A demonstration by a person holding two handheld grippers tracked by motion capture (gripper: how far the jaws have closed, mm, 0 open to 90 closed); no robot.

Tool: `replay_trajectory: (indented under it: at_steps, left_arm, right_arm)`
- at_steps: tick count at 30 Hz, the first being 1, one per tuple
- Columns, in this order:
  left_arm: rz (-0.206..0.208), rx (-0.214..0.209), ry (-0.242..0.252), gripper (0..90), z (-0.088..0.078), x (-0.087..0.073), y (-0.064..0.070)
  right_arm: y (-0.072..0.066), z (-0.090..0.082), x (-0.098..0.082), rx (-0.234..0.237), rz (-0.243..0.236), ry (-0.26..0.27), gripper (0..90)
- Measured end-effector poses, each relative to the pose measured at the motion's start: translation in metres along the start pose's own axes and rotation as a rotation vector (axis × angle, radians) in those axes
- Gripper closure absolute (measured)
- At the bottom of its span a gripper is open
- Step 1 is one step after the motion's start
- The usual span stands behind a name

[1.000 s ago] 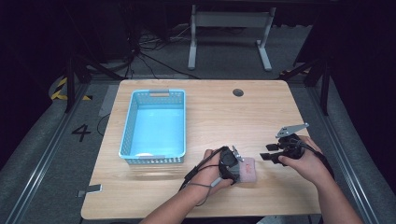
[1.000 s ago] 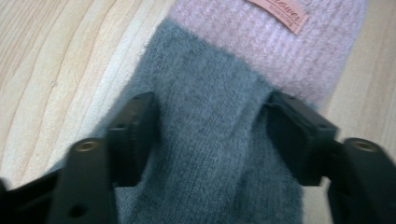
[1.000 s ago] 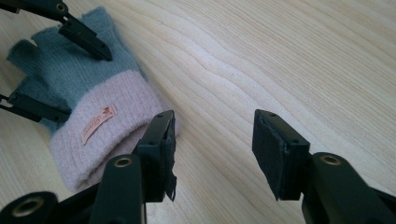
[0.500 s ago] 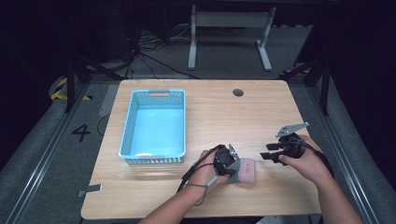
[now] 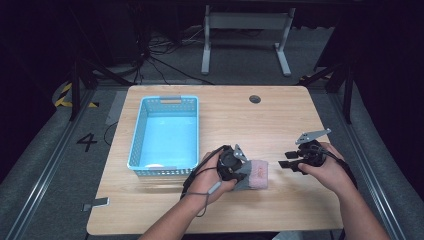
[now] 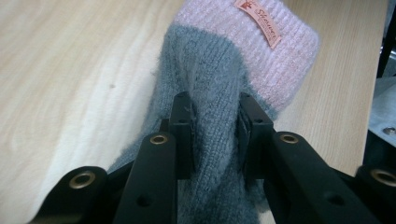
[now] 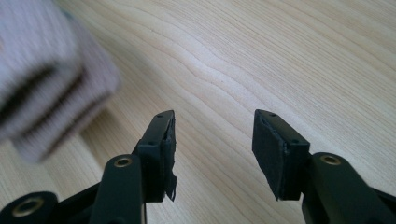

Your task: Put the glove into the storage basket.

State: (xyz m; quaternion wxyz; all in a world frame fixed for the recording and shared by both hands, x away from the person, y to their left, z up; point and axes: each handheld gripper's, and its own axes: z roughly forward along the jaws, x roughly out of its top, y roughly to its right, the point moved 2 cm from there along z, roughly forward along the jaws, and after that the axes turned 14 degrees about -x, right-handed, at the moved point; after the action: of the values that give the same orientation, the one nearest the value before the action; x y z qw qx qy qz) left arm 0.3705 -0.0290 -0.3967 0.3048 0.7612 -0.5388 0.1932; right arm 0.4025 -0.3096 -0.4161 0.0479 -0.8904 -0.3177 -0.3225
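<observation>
Grey-and-pink knitted sock (image 6: 219, 121) pinched mid-body by left gripper (image 6: 215, 126), jaws having just closed on the fabric, near the desk's (image 5: 280, 120) front edge, seemingly for transfer to blue basket (image 5: 137, 135); right gripper (image 7: 212, 140) wide apart, holding nothing, waiting near right edge.

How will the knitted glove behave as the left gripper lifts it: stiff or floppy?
Likely floppy: the glove bunches into a fold where the left gripper pinches it. Probably light, being soft fuzzy knit. Slipping seems unlikely, since the pads press deep into the wool.
</observation>
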Motion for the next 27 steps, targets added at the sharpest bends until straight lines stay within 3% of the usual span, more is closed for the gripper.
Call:
replay_trajectory:
  at_steps: [8,27]
  left_arm:
    - [-0.02,0.005,0.033,72.0,-0.035,0.002,-0.007]
    - [-0.049,0.098,0.089,72.0,-0.107,-0.014,-0.04]
  right_arm:
    - [0.004,0.001,-0.004,-0.004,0.019,-0.004,49.6]
    - [0.008,0.0,-0.016,-0.014,0.051,-0.024,49.6]
